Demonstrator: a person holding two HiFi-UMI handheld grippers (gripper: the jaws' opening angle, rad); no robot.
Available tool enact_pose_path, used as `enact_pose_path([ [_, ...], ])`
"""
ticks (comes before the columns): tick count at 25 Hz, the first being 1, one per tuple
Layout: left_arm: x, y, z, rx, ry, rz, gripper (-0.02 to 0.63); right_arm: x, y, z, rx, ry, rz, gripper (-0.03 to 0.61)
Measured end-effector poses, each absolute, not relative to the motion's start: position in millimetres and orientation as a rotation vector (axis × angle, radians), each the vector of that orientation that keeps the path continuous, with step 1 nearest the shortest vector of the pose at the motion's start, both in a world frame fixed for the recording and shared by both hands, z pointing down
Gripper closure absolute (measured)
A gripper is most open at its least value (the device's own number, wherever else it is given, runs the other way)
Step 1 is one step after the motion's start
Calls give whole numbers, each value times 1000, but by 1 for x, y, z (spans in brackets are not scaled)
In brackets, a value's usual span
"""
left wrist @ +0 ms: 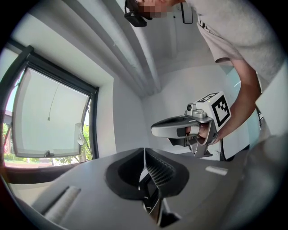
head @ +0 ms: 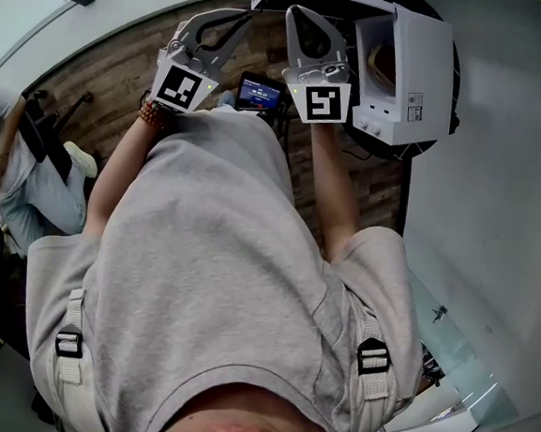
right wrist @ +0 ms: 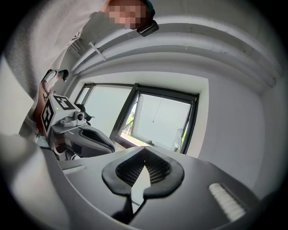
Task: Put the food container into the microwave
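Note:
The white microwave (head: 405,76) stands at the top right of the head view, its front facing left. Something brownish (head: 383,65) shows in its front; I cannot tell if it is the food container. My left gripper (head: 233,21) and right gripper (head: 302,20) are held side by side in front of my chest, left of the microwave. In the left gripper view the left gripper (left wrist: 144,153) is shut with nothing in it and points up at a window, with the right gripper (left wrist: 193,126) beside it. The right gripper (right wrist: 145,152) is shut and empty too, and its view shows the left gripper (right wrist: 74,132).
A small device with a lit blue screen (head: 260,94) sits between the grippers and my body. The microwave rests on a dark surface (head: 428,139) over a wood-pattern floor (head: 123,75). Another person (head: 11,169) sits at the far left. White walls and windows (right wrist: 162,121) surround me.

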State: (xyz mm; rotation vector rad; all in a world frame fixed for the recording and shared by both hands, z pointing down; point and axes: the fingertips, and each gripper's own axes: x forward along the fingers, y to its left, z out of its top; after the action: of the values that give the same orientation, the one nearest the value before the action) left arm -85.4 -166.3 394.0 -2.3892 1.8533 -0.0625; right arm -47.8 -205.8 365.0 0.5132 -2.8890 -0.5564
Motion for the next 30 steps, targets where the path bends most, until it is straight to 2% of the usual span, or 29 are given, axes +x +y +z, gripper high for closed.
enact_pose_path([
  [7,-113,-157,399,-2275,1941,-148,611,-65,-194,374,453,-2887,-539,565],
  [12,-125,-148,399,-2276,2026,-96,611,-75,-188,380,432,-2882,-513,565],
  [30,-134,-123,401,-2255,2034,-129,611,-84,-162,404,395,-2877,-435,565],
])
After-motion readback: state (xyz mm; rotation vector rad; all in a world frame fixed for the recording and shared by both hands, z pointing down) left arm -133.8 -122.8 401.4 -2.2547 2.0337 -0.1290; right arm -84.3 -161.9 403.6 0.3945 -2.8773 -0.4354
